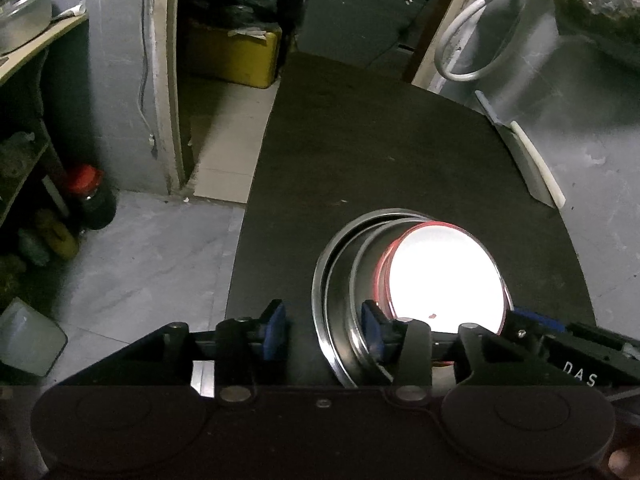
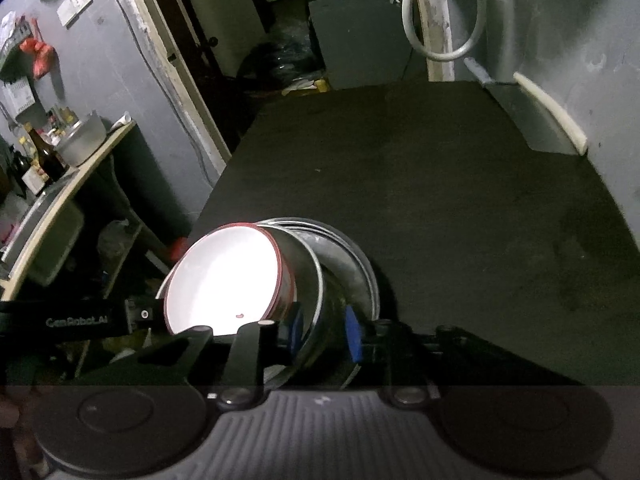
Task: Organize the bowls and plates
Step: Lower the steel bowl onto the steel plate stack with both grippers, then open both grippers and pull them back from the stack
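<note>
Left wrist view: left gripper [image 1: 324, 330] spread, one finger inside the steel plates [image 1: 340, 280]. Right gripper [image 2: 324, 334] spread, straddling their rim. White bowl [image 2: 224, 280] nested atop, on black table [image 2: 440, 180].

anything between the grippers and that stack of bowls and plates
Nothing visible. The left gripper and the right gripper are both already at the stack; each has one finger inside a steel rim. The white bowl sits on top.

A white bowl [image 1: 444, 276] with a red rim sat tilted inside a steel bowl [image 1: 362, 280], itself nested off-centre on a steel plate [image 1: 322, 276], all stacked near the black table's [image 1: 380, 152] front edge.
</note>
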